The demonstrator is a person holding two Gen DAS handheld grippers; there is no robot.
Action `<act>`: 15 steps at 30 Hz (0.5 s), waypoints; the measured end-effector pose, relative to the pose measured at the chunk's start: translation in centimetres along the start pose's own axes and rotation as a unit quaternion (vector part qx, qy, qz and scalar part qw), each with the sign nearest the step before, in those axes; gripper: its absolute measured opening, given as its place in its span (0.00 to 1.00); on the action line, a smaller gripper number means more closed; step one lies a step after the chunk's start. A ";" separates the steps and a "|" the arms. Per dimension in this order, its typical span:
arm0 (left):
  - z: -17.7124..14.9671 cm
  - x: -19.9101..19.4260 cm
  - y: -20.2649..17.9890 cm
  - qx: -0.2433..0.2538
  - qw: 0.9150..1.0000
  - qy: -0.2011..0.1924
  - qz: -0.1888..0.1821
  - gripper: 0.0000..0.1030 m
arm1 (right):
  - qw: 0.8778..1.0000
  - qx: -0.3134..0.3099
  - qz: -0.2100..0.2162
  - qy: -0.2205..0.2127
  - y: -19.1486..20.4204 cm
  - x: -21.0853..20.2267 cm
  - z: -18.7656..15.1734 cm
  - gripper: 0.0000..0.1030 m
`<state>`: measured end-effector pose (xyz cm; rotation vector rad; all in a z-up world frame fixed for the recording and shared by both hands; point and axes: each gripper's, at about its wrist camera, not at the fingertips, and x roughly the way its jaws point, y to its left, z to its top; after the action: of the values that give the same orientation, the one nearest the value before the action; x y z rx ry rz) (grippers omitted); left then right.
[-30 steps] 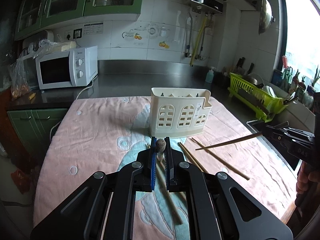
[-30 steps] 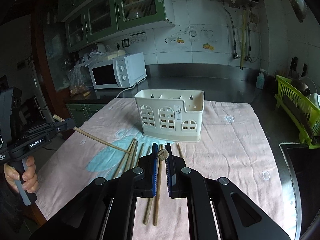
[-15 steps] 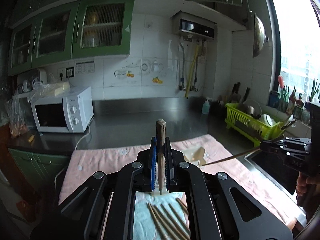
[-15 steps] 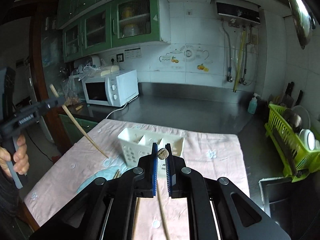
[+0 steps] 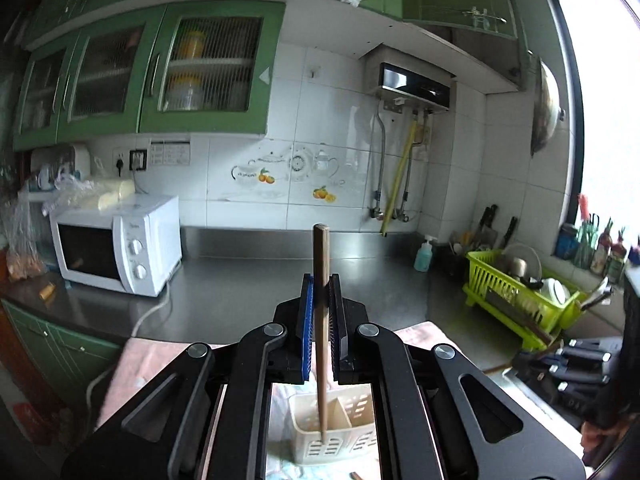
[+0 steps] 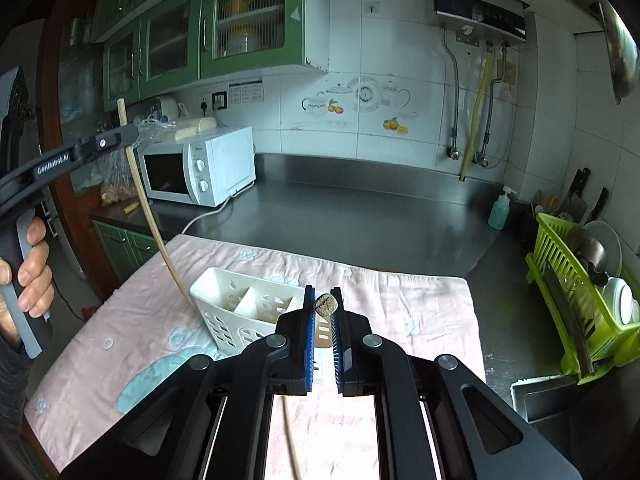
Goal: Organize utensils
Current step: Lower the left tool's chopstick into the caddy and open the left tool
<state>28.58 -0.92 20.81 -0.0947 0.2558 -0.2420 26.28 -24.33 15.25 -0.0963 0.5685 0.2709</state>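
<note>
Both wrist views over shared caddy (image 5: pixel 332 428)

Window (image 5: pixel 608 120) glare, dark fisheye corners

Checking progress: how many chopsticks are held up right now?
2. One chopstick stands clamped in the left gripper by the holder; a second chopstick in the right gripper. Others may lie hidden on the cloth.
</note>
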 end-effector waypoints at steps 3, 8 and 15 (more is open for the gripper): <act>0.3 0.8 0.0 0.000 1.000 -0.008 -0.002 0.05 | 1.000 -0.002 0.002 0.007 0.0 1.2 -0.2 0.07; 0.8 1.7 0.0 0.002 1.000 -0.022 -0.004 0.05 | 1.000 0.000 0.003 0.010 -0.2 2.3 -0.3 0.07; -0.9 4.4 0.1 0.001 1.000 -0.002 0.008 0.06 | 0.999 -0.006 0.005 0.033 0.2 4.5 -0.7 0.07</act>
<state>32.51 -2.01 18.90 -0.0911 0.2525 -0.2261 29.45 -23.23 12.21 -0.1142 0.6340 0.2823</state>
